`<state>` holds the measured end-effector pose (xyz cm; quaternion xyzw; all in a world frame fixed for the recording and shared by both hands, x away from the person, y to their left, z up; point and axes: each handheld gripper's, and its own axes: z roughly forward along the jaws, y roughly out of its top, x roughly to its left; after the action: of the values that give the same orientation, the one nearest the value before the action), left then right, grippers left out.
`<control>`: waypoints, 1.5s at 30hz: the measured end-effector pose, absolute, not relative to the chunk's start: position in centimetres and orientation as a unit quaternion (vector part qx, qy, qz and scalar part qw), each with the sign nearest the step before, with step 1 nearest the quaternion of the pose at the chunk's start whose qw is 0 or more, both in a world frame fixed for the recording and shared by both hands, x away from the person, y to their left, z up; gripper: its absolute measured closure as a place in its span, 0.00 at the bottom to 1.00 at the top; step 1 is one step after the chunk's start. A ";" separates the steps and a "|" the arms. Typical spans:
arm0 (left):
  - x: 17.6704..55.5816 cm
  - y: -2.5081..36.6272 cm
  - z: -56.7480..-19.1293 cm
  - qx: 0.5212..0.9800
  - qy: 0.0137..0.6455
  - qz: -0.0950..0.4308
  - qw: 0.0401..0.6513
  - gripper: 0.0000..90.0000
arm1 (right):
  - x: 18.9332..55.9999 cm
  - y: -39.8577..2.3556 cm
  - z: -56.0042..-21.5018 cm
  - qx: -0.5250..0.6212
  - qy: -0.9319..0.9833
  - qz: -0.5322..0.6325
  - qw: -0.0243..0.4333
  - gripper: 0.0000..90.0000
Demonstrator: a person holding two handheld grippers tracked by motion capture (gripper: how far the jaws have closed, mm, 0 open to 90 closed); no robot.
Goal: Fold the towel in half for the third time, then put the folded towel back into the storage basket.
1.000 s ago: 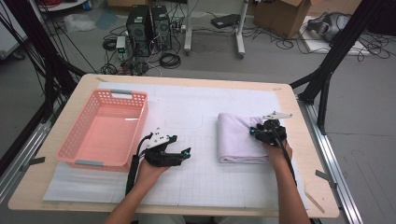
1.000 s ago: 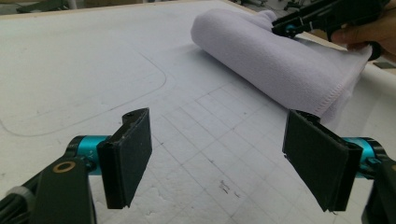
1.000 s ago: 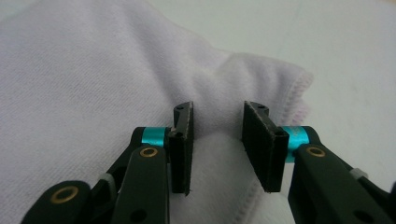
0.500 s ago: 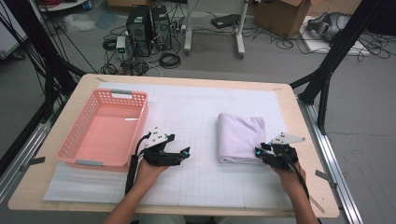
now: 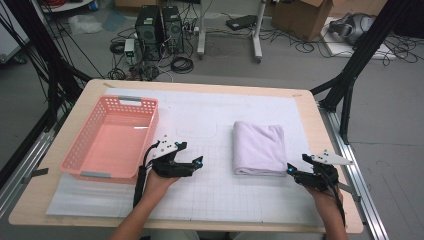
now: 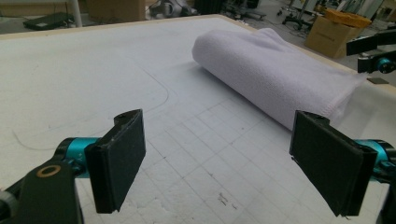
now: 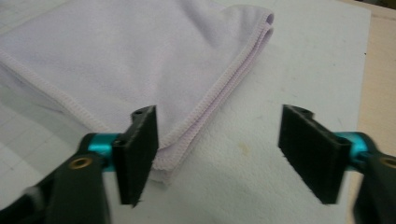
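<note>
Wooden table [image 5: 320, 125] carries white mat [image 5: 210, 115]; basket [image 5: 112, 137], towel [image 5: 259, 147].

Black fingers [image 6: 116, 163], teal fittings, trailing cables

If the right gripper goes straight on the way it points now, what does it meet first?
Probably the near corner of the folded towel: the right gripper stands open, aimed at its stitched edge; depth is unclear.

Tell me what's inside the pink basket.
Nothing shows inside the pink basket from the high view: its bare floor is visible through most of it. The strip just behind its near wall is hidden, so something small and flat there can't be ruled out.
</note>
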<state>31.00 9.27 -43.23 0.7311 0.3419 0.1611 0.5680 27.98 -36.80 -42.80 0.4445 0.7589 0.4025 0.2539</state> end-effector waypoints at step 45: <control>32.2 7.2 -42.4 0.748 0.344 0.108 0.557 0.21 | 27.5 -37.2 -42.7 0.434 0.760 0.417 0.246 0.21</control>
<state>32.23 7.25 -42.38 0.7481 0.3444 0.1085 0.5567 27.50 -37.21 -42.67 0.4344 0.7598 0.4168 0.2456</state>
